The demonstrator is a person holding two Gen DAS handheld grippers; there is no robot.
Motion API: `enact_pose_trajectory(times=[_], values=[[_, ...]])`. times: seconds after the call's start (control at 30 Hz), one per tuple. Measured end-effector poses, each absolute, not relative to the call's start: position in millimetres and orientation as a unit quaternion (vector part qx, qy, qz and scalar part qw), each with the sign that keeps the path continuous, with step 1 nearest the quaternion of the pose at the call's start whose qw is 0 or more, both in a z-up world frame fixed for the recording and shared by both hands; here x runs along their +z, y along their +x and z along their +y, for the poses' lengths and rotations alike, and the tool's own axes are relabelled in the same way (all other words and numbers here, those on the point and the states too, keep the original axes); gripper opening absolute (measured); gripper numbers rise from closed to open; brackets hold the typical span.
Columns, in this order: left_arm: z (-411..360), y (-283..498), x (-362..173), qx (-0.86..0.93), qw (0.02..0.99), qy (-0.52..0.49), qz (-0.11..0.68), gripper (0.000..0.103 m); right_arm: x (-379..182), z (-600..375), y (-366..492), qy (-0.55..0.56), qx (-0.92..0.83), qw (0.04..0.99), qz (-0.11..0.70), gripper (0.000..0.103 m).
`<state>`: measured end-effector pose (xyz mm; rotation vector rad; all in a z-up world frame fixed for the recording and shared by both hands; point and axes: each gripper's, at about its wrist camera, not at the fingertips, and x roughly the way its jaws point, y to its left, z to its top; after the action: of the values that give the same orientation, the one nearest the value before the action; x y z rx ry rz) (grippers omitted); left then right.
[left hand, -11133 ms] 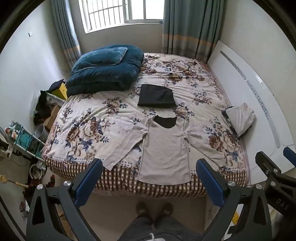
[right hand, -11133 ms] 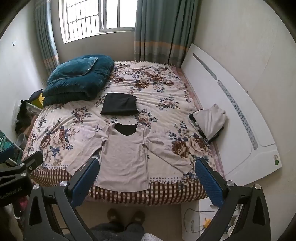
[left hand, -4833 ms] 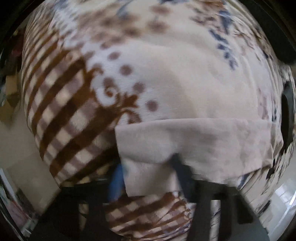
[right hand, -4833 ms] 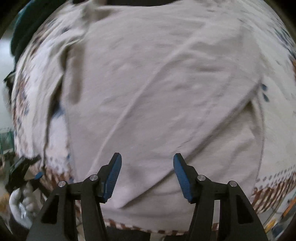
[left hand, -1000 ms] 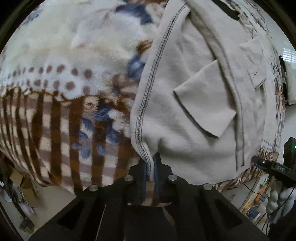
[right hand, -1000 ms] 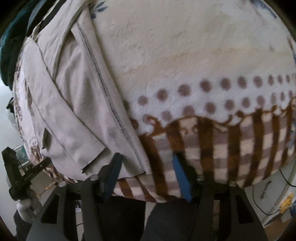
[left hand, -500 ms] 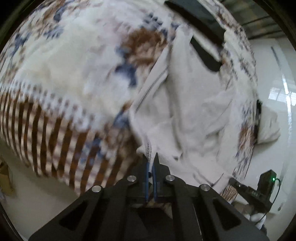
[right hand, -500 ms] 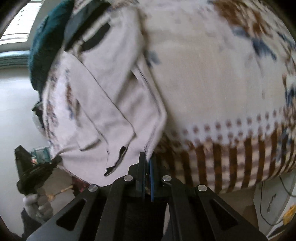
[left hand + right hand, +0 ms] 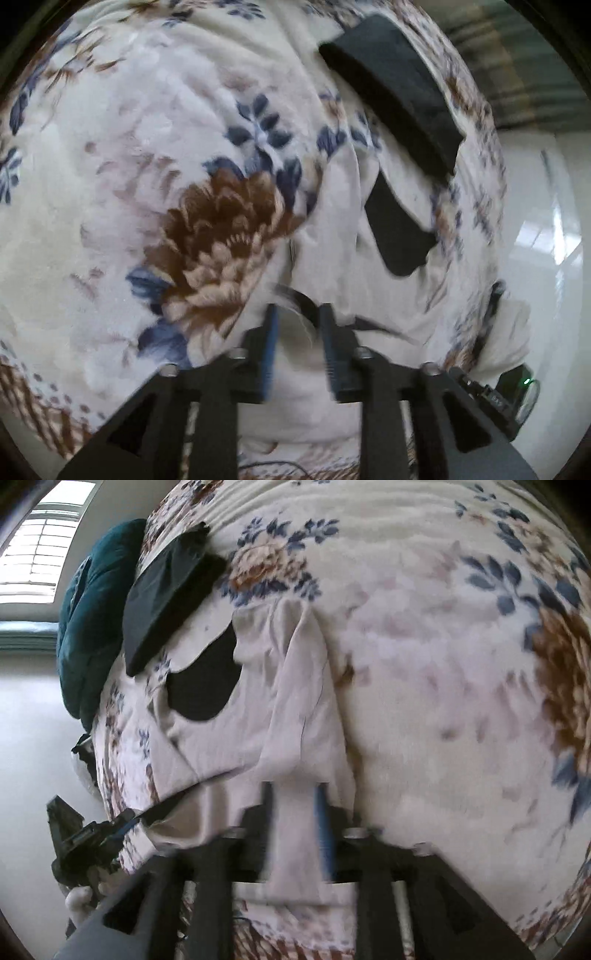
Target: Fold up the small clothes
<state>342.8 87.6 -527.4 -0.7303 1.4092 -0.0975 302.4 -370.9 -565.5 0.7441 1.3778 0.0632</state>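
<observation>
Left wrist view: the left tongs (image 9: 297,332) stand slightly apart over the pale shirt (image 9: 332,236), with a fold of its cloth lying between the blue pads (image 9: 267,347); motion blur hides whether the pads touch it. The shirt is bunched on the floral bedspread (image 9: 147,147), its dark neck lining (image 9: 397,236) showing beyond the tongs. A folded black garment (image 9: 399,88) lies further up the bed. The right tongs (image 9: 491,398) show at the lower right edge.

Right wrist view: the right tongs (image 9: 295,823) are also parted, a strip of the shirt (image 9: 288,686) running down between the pads (image 9: 321,827); blur hides any contact. The black garment (image 9: 166,590) lies just beyond the shirt's neck, with a teal quilt (image 9: 92,602) behind it. The left tongs (image 9: 92,838) sit at the shirt's far edge
</observation>
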Motion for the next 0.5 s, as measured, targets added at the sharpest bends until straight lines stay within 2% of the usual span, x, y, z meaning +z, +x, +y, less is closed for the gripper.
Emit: enact_pose_trajectory(times=[0.03,0.1,0.37,0.4,0.43,0.47,0.5], values=[[92.3,340.7,-527.7,-0.04,0.704,-0.328,0.628,0.043,-563.5,-373.2,302.8,0.326,0.024,0.714,0.62,0.052],[96.6,335.6,-529.2,-0.031,0.713,-0.31,0.628,0.049,-566.7,-376.8,298.5,0.314,0.016,0.712,0.628,0.052],[64.1,349.2,-574.2,-0.053,0.702,-0.199,0.682,0.048,-613.9,-353.3,307.0,0.294,0.022,0.684,0.668,0.052],[58.9,351.2,-579.6,-0.06,0.703,-0.188,0.684,0.046,-616.9,-348.0,309.4,0.291,0.024,0.685,0.667,0.049],[55.7,351.9,-580.7,-0.067,0.709,-0.18,0.679,0.031,-617.8,-344.1,310.4,0.289,0.026,0.689,0.664,0.033],[53.0,352.7,-579.0,-0.073,0.715,-0.176,0.672,0.013,-616.7,-339.4,311.9,0.276,0.019,0.697,0.661,0.01],[50.8,354.6,-576.9,-0.075,0.718,-0.171,0.671,0.003,-614.1,-337.2,311.6,0.269,0.014,0.703,0.659,0.005]])
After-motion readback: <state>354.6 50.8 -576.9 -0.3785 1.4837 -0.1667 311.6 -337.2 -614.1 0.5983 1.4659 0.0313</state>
